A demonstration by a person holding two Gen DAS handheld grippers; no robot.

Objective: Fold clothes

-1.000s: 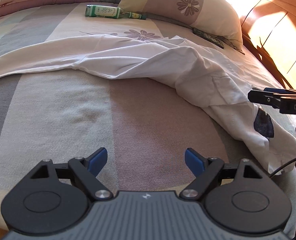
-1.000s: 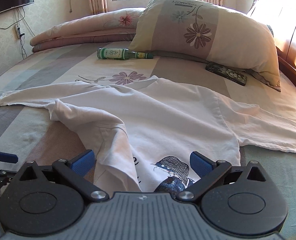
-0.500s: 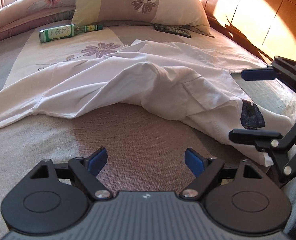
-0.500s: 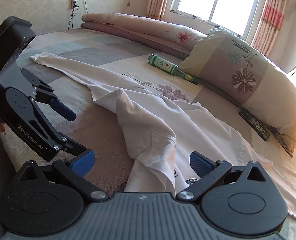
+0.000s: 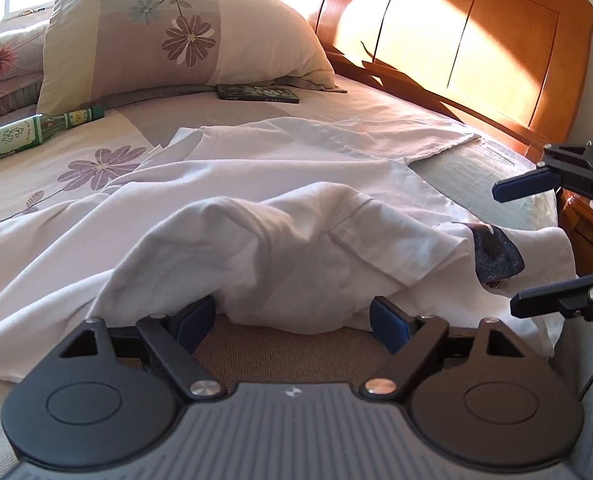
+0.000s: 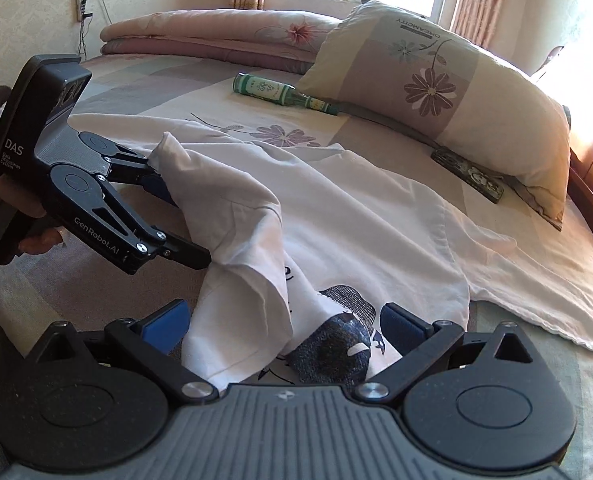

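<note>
Right wrist view shows the left tongs, marked "DAS" and "GenRobot.AI", spread around a fold of the white shirt on the bed, right tongs spread over its hem.

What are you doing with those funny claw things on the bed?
A person holds a gripper in each hand to fold a white shirt lying rumpled on the bed. The left gripper and the right gripper both have open jaws around bunched parts of the shirt, not yet pinching it. A green bottle and a pillow lie behind.
</note>
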